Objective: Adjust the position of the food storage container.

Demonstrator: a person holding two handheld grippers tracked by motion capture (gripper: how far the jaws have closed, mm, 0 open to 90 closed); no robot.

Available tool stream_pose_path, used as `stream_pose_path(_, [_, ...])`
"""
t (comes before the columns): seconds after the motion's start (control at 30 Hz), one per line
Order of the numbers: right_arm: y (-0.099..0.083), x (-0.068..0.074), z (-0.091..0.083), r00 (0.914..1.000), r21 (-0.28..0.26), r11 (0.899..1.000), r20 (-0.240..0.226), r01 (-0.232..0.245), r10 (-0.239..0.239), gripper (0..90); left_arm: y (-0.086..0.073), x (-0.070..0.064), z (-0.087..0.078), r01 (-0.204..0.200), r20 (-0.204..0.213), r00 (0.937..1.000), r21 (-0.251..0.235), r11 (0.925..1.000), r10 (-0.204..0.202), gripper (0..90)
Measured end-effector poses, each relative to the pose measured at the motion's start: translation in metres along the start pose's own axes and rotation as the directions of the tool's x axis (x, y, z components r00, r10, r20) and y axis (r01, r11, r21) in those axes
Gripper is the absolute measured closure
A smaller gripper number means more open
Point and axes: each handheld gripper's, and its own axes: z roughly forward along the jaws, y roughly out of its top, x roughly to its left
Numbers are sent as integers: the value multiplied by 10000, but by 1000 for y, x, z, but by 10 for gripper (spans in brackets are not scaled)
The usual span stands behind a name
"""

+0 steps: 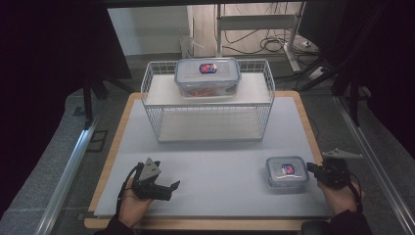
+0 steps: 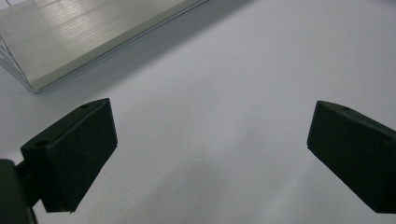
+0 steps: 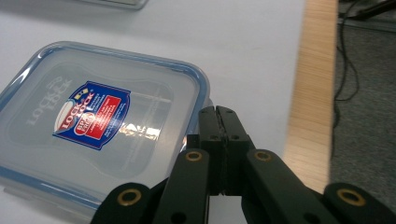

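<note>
Now the right tongs [image 3: 218,114] sit closed, empty, beside the small box [image 3: 93,126]. Left tongs [image 2: 210,154] gape wide over bare bench [image 2: 224,84].

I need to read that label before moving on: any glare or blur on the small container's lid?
Right gripper view: a streak of glare crosses the small container lid just below the label, whose print stays readable; the shut right tongs look sharp. High view: the label is too small to read.

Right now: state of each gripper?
Left gripper: open, nothing between the jaws, over bare table.
Right gripper: shut, beside the small container; a grip on its edge cannot be told.
</note>
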Motion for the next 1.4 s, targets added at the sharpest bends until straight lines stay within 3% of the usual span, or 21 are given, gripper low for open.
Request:
stream_pose_path(0.33, [4,24,6,9959,161,9989,-791,447,-433,900,0,-1,1,-73,52,10000,-32,10000,73,15])
stream_pose_path(0.5, [6,44,12,9883,350,9955,-1280,877,-826,900,0,-2,1,-121,102,9999,-53,9999,122,15])
stream_pose_path(0.63, [8,52,15,9842,374,9939,-1476,1040,-975,900,0,-2,1,-95,111,9999,-65,9999,96,15])
stream_pose_path(1.03, [13,80,25,9633,405,9869,-2273,1561,-1430,900,0,-1,2,-23,175,9998,-48,10000,23,15])
stream_pose_path(1.23, [17,95,31,9492,332,9793,-2546,1995,-1847,900,0,-1,3,-17,189,9998,-31,10000,17,15])
stream_pose_path(1.4, [22,114,38,9312,320,9715,-2939,2351,-2156,900,-1,-1,4,46,190,9998,-24,10000,-45,15])
